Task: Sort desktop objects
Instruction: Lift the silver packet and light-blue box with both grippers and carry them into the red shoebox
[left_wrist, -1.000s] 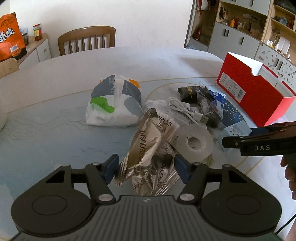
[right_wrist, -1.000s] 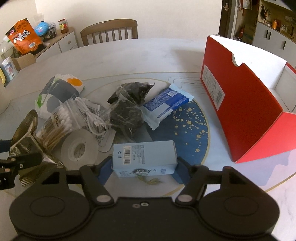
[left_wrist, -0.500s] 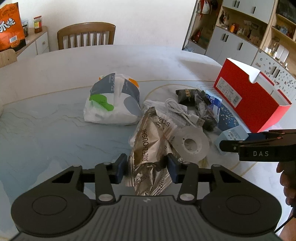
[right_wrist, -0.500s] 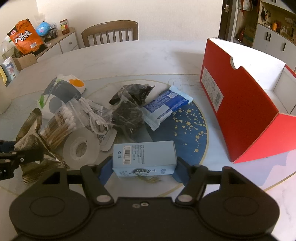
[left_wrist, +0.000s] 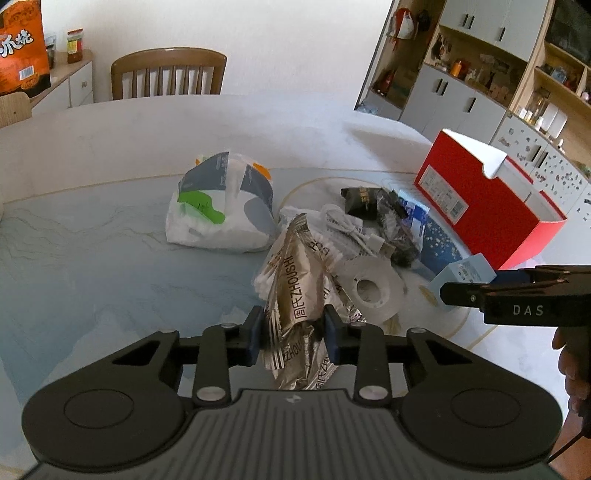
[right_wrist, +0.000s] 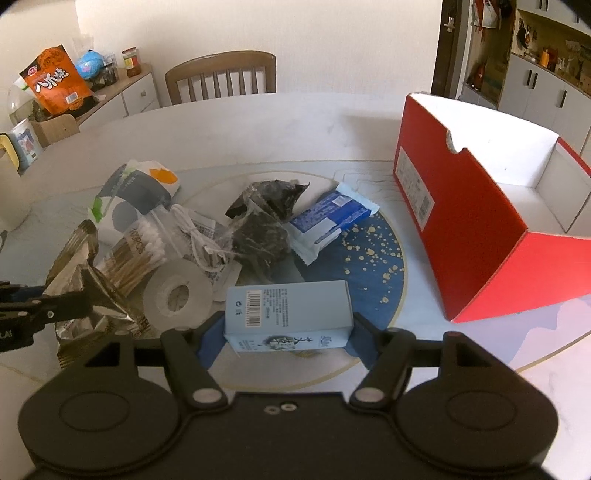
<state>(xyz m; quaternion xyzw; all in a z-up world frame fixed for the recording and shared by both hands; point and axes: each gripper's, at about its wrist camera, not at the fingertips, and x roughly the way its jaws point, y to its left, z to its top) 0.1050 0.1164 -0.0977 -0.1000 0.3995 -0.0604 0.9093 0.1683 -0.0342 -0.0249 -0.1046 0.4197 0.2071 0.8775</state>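
Note:
My left gripper (left_wrist: 294, 332) is shut on a silver-gold foil snack packet (left_wrist: 295, 291) and holds it up off the table; it also shows in the right wrist view (right_wrist: 79, 280). My right gripper (right_wrist: 286, 334) is shut on a light blue carton (right_wrist: 290, 314), lifted a little; the carton also shows in the left wrist view (left_wrist: 463, 275). An open red box (right_wrist: 476, 236) with a white inside stands to the right. A pile lies between: tape roll (right_wrist: 177, 295), cotton swabs (right_wrist: 136, 254), white cable (right_wrist: 195, 236), dark packets (right_wrist: 262, 221), blue wafer pack (right_wrist: 328, 221).
A white, grey and green bag (left_wrist: 221, 206) lies at the left of the pile. A wooden chair (left_wrist: 168, 77) stands behind the round table (left_wrist: 92, 266). A sideboard with an orange snack bag (right_wrist: 55, 86) is at the back left, shelving at the back right.
My left gripper closed on the foil packet and lifted it off the table. My right gripper kept its hold on the blue carton and rose slightly.

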